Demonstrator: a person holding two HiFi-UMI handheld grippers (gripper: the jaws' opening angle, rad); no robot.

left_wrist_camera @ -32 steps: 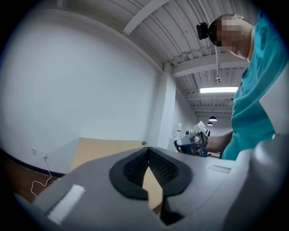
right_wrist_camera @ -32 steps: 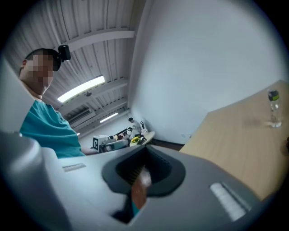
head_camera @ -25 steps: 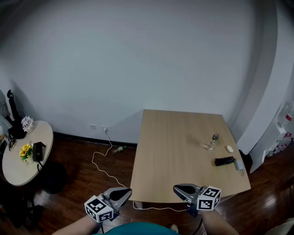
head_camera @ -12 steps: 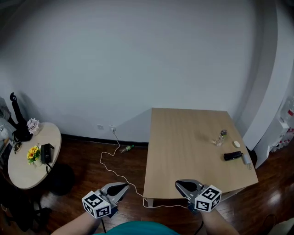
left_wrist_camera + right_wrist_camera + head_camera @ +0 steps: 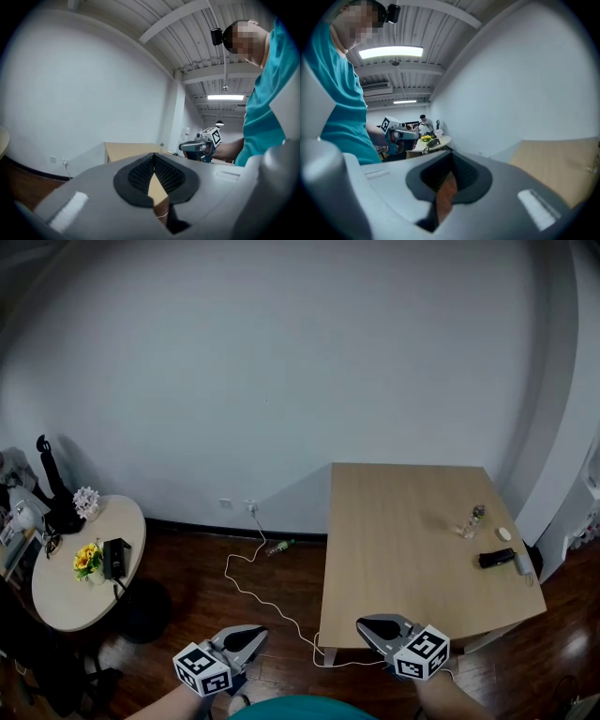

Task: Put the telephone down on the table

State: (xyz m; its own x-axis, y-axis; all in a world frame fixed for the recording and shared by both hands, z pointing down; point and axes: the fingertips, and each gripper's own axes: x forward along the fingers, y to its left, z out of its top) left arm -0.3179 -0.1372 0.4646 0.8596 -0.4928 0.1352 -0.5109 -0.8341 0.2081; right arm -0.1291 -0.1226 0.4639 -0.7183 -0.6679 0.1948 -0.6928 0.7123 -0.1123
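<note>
Wall in white fills the upper head view; dark wood floor runs below it; square table of pale wood stands at the right against the wall; round table stands at the far left, well apart from it; a person in a teal shirt holds both claws low at the bottom edge, over the floor, near the square table's front edge; left claw has its jaws together, pads meeting at the tip, nothing between them; right claw is closed likewise and grips nothing; a white cable snakes over the floor from the wall socket toward the square table's near corner; what looks to be the telephone, a black box with a cord, rests on the round table just beside yellow flowers, far from either claw; a black bar lies near the square table's right edge; a small bottle stands near it; a green bottle lies on the floor by the wall.
</note>
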